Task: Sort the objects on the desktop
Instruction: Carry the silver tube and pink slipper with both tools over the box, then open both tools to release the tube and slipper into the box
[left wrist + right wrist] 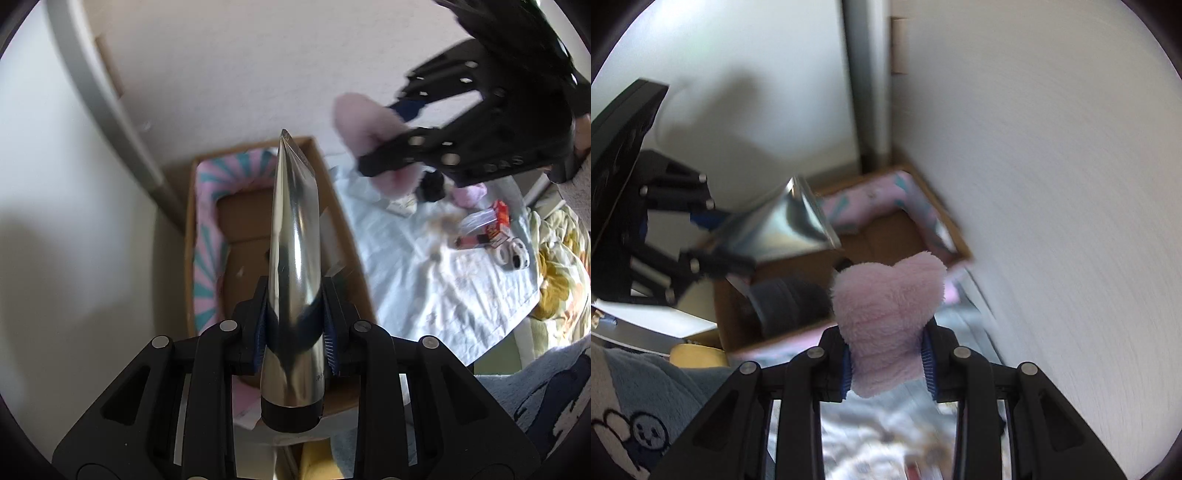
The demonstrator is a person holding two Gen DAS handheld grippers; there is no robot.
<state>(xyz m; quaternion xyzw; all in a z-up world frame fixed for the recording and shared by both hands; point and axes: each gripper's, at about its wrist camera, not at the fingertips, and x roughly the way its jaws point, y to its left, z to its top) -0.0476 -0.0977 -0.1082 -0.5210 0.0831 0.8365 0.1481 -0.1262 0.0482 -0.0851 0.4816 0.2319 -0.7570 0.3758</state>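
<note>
Above the cardboard box (207, 236), we had the left tool (295, 328) pinching a silver tube (291, 266), the right tool (890, 362) pinching a pink plush (886, 306).

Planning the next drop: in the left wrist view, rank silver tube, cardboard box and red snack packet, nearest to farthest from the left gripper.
1. Silver tube: clamped in the left gripper.
2. Cardboard box: just beyond, below the tube.
3. Red snack packet: far right, on the pale cloth.

The left tongs (295, 328) squeeze a shiny silver tube (293, 266) over a brown box (207, 184) with a pink and teal pad inside. The right tongs (384, 147), blurry, grip a pink fluffy toy (364, 123).
</note>
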